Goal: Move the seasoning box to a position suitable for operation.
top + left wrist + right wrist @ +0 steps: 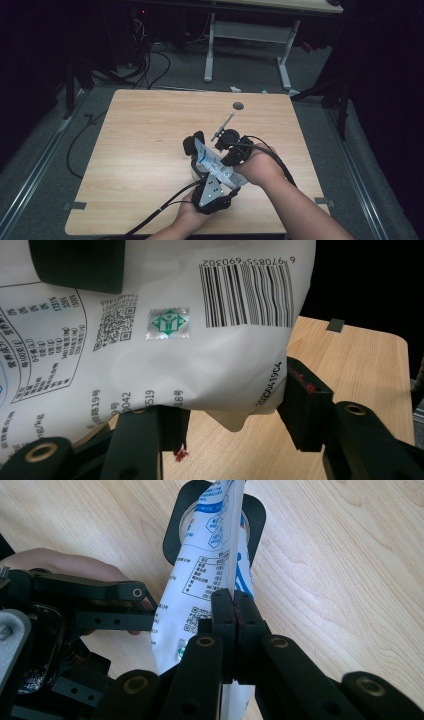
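A white packet (212, 162) with blue print and a barcode is held between both grippers over the wooden table (145, 130). My right gripper (222, 159) is shut on the packet's thin side seam (227, 570); in the right gripper view the jaws (234, 605) meet on it. My left gripper (204, 175) holds the packet's bulging lower end (200, 355), with its jaws (230, 412) pressed on either side. The packet's far end leans over a black container (175, 525) with a round opening, which stands on the table (191, 145).
A thin pale rod (223, 125) lies just behind the right gripper. A grey round grommet (238, 105) sits near the table's far edge. Tape marks (74, 205) flag the front corners. On the floor beyond stand a white desk frame (247, 32) and cables.
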{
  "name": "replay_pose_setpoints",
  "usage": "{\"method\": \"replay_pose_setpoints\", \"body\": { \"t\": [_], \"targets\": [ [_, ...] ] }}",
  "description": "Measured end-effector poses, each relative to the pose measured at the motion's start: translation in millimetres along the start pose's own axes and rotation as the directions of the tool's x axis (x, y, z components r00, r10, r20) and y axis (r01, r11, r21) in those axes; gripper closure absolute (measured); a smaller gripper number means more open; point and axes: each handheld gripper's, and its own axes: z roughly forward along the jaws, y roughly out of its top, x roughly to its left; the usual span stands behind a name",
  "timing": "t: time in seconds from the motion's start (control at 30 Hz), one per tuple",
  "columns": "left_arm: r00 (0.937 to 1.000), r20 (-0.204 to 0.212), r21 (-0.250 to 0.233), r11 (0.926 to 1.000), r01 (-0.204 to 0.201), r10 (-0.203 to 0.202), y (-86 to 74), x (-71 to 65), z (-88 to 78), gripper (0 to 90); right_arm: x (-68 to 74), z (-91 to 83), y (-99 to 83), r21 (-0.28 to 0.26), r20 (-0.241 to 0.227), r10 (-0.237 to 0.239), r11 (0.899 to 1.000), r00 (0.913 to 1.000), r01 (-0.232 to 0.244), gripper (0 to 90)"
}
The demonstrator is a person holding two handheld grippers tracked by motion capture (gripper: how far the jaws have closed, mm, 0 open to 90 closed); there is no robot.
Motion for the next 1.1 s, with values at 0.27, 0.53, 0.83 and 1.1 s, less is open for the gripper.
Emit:
{"method": "replay_pose_setpoints", "body": {
  "t": [0.27,0.53,0.83,1.1],
  "targets": [
    [1.0000,-0.001,-0.004,1.0000,0.000,0.000,0.9,-0.2,0.5,51.7,0.1,-1.0,0.4,-0.003,0.000,0.000,1.000,1.0000,0.000,90.0],
    [1.0000,-0.003,-0.004,1.0000,-0.003,0.003,2.1,0.0,0.6,51.7,0.4,-2.1,1.7,0.002,0.009,-0.002,1.000,1.0000,0.002,90.0],
    [1.0000,-0.003,-0.003,1.0000,-0.004,0.004,1.5,0.0,0.4,51.9,0.8,-0.6,1.9,0.007,0.011,-0.003,1.000,0.9999,0.003,90.0],
    [1.0000,-0.004,-0.007,0.9999,-0.007,0.007,2.9,0.3,-0.3,52.0,1.0,-1.6,3.5,0.002,0.008,-0.006,1.000,0.9999,0.006,90.0]
  ]
}}
